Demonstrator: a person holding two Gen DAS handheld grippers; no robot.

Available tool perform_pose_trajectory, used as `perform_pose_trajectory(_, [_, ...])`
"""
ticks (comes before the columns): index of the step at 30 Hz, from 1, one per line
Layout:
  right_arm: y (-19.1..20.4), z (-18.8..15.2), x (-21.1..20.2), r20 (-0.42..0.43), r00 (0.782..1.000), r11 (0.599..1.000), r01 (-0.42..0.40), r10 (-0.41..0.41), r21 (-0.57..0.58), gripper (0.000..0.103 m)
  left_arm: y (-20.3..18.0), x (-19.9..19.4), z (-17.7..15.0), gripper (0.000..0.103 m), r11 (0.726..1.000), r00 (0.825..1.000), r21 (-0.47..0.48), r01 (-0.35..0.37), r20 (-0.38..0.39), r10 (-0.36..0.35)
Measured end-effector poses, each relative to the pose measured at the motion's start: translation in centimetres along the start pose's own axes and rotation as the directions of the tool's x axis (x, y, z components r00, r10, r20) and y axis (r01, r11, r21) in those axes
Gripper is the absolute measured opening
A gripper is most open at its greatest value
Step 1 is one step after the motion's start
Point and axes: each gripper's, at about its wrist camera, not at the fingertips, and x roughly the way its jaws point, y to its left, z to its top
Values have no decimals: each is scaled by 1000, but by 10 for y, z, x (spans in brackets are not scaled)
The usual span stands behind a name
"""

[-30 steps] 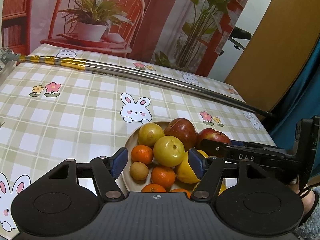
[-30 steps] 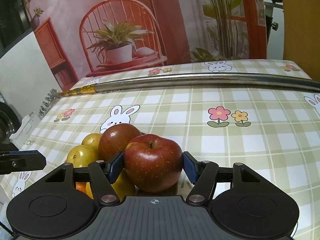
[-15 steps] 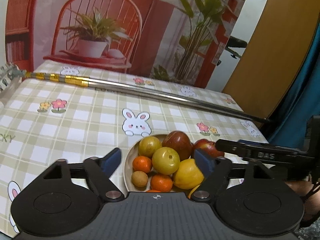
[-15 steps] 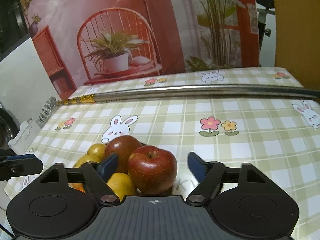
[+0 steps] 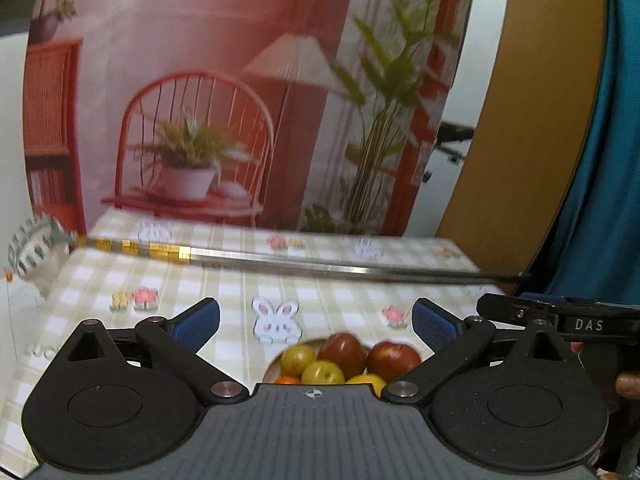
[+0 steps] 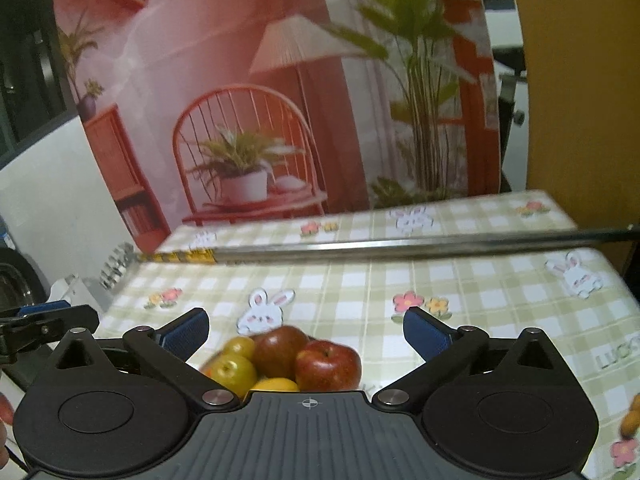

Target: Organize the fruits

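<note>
A pale plate (image 5: pixel 271 369) on the checked tablecloth holds a pile of fruit: a red apple (image 6: pixel 328 364), a darker red apple (image 6: pixel 280 350), yellow-green plums (image 6: pixel 234 372), a lemon (image 6: pixel 276 385) and a small orange (image 5: pixel 287 380). My left gripper (image 5: pixel 316 324) hovers above and behind the pile. Its jaws are opening wide and the blue pads (image 5: pixel 198 324) touch nothing. My right gripper (image 6: pixel 306 332) hangs over the same pile, jaws also opening, with no fruit between its pads (image 6: pixel 424 332). The near half of the plate is hidden behind the gripper bodies.
A long metal rod (image 5: pixel 320 266) with a gold-banded end lies across the table behind the plate. Each gripper shows at the edge of the other's view, the right gripper (image 5: pixel 560 316) and the left gripper (image 6: pixel 40 324). A printed backdrop stands behind the table. A blurred orange object (image 6: pixel 630 416) sits at the right edge.
Both grippers have opened wide and risen away from the plate. The right one let go of the red apple, which now rests on the pile. The left jaws widened from around a yellow plum.
</note>
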Motion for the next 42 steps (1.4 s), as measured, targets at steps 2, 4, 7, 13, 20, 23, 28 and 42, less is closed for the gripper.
perform_pose_trajectory(2, [6,7,-18,31,1000,1000,-2,2,-10,103,-6,-13,8,103,1000,1000,16,-4,26,4])
perform_pose_trajectory(4, [11,16,-34,62,998,1000,0,1,-16,103,-12,-24,14,103,999,999,36,-19,52,17])
perform_pose_trajectory(7, [16,27,-58,112,994,1000,-5,7,-17,103,-22,-39,22,103,995,995,76,-57,90,50])
perform_pose_trajectory(13, [26,39,-93,179,984,998,8,2,-55,103,-36,-62,31,103,991,987,110,-82,146,66])
perform_pose_trajectory(20, [35,46,-108,222,975,995,36,-15,-90,103,-38,-73,36,103,994,986,89,-60,159,45])
perform_pose_trajectory(23, [35,48,-111,230,973,995,36,-15,-89,103,-37,-74,36,103,995,985,82,-62,165,48])
perform_pose_trajectory(28, [35,48,-111,233,972,995,44,-22,-88,103,-36,-72,36,103,995,985,75,-63,168,49])
perform_pose_trajectory(42, [35,47,-112,232,972,996,45,-25,-82,103,-36,-73,35,103,994,985,81,-67,165,53])
